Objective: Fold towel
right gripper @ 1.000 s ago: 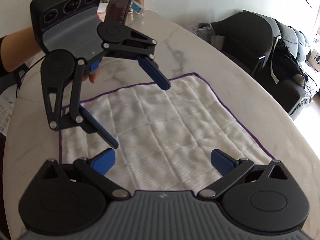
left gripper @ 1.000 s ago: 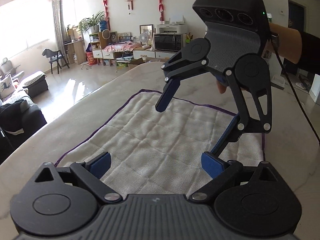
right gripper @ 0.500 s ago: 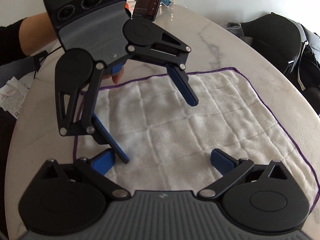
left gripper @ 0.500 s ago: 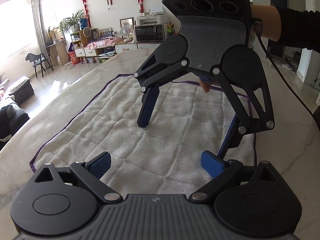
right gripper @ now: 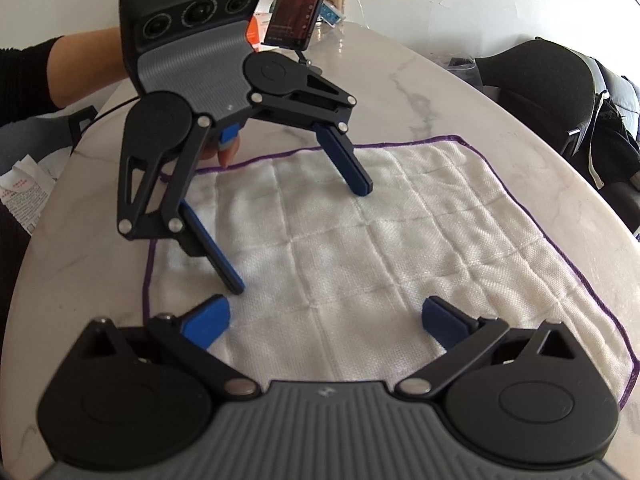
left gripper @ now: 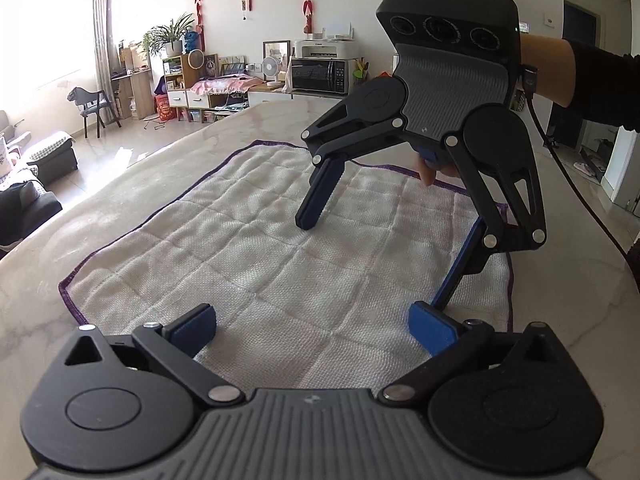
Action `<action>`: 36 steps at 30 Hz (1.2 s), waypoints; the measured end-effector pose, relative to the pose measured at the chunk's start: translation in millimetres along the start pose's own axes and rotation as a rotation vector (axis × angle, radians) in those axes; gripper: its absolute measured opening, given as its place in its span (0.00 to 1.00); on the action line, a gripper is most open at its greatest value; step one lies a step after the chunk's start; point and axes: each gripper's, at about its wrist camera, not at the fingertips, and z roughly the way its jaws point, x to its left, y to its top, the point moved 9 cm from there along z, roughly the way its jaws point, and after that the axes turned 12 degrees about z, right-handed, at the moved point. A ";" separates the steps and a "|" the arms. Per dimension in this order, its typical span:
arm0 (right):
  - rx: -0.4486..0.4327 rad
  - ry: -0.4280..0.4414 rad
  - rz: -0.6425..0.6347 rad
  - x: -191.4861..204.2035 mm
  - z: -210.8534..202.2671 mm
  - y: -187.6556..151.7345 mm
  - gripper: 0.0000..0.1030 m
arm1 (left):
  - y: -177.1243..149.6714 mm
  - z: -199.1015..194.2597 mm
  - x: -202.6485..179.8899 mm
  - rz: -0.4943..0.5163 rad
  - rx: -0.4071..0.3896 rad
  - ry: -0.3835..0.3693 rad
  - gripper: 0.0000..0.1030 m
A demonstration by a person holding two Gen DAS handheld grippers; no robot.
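Bottom of both frames: wide-spread blue-padded fingers of each wrist's own gripper, nothing between them.
Left gripper (left gripper: 312, 326): black two-finger tool, spread fully, empty; seen from the right wrist view (right gripper: 302, 236) tipped fingers-down over the cloth, one blue pad (right gripper: 218, 254) low at the left-hand edge of that frame's cloth, the other pad raised over the middle.
Right gripper (right gripper: 326, 320): same build, spread just as wide, empty; in the left wrist view (left gripper: 384, 260) angled down, its lower finger close to, perhaps touching, the hem at the right of the frame; contact not certain.
Task thing: white quilted towel with purple stitched hem (left gripper: 256, 248), lying flat and unfolded, centre of both frames.
Long axis: runs away from the left wrist camera toward the upper centre of its frame; in the right wrist view lies across the frame, left to right.
Deciding relation: towel directly below and ahead of both pairs of fingers; grippers face each other across one end of the cloth, each near its own side hem, neither clearly nearer to a corner.
Hand pose: dark-sleeved forearm (left gripper: 584, 76) behind the right tool, wrist bent down; fingertip visible under the body.
Support: pale marble-patterned tabletop (right gripper: 400, 68), bare around the towel.
Far, upper centre of the right wrist view: dark smartphone on a stand (right gripper: 300, 8), well apart from the cloth.
Judgement: fold not begun; likely next step is closing on the hem.
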 end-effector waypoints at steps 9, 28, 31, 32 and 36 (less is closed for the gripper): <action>-0.007 -0.045 0.048 -14.6 -27.7 -26.2 1.00 | -8.6 -28.9 -7.1 -0.013 0.008 0.022 1.00; -0.004 -0.129 0.124 -28.0 -70.1 -70.7 1.00 | -16.8 -54.7 -8.2 -0.063 0.025 0.074 1.00; 0.001 -0.138 0.151 -29.6 -72.9 -75.4 1.00 | -21.3 -58.1 -7.6 -0.073 0.028 0.081 1.00; 0.000 -0.140 0.154 -29.7 -74.0 -76.8 1.00 | -22.9 -59.5 -7.5 -0.077 0.029 0.083 1.00; -0.009 -0.153 0.174 -28.8 -78.9 -82.8 1.00 | -27.8 -63.1 -8.3 -0.091 0.030 0.093 1.00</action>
